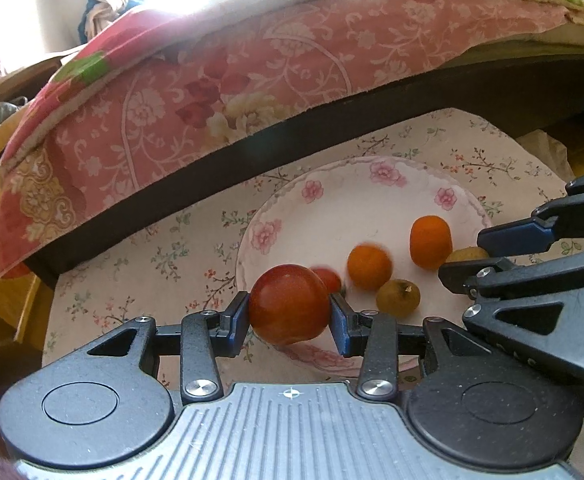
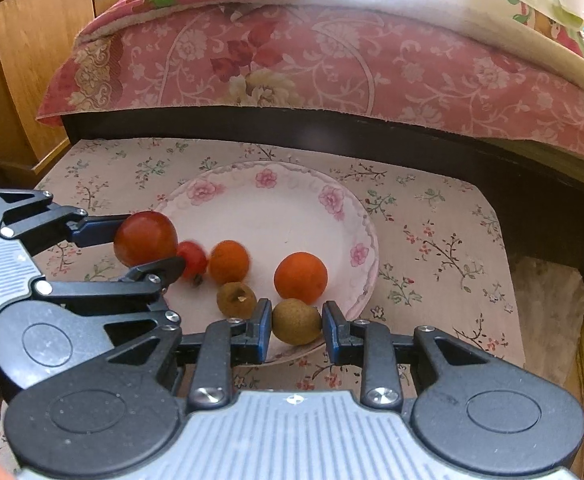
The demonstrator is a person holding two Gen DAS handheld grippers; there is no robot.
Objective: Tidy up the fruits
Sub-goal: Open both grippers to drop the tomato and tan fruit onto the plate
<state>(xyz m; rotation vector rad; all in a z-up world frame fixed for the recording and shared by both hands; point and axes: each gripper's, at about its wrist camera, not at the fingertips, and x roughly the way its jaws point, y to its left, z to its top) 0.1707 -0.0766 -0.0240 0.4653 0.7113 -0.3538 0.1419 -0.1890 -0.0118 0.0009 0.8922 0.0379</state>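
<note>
The left gripper [image 1: 290,314] pinches a big red fruit [image 1: 290,304] between its blue fingers [image 1: 236,316]. One finger presses on each side of it. In the left wrist view the red fruit sits in the middle of the frame, low down, over the near rim of the plate [image 1: 355,200].

The right gripper [image 2: 296,326] pinches a small brown-green fruit [image 2: 296,321]. Its fingers [image 2: 263,328] squeeze it from both sides. In the right wrist view this fruit is in the lower middle of the frame, over the near edge of the plate [image 2: 276,204].

The plate is white with pink flowers around its rim. It stands on a desk [image 2: 431,240] with a flowery cloth.

Four more fruits lie on the plate. A small red one [image 2: 192,259] is just behind the big red fruit [image 2: 144,238], at the left of the right wrist view. An orange one [image 2: 229,261] lies just to its right. A bigger orange one [image 2: 300,278] lies farther right, a bit apart. Another brown-green one [image 2: 236,299] lies in front of the two orange ones, just left of the held brown-green fruit.

The left gripper [image 2: 148,248] comes in from the left side of the right wrist view. The right gripper [image 1: 463,256] comes in from the right side of the left wrist view.

Behind the desk, across the top of both frames, is a bed with a pink flowery blanket [image 1: 252,68]. Wooden furniture [image 2: 24,64] stands at the upper left of the right wrist view.
</note>
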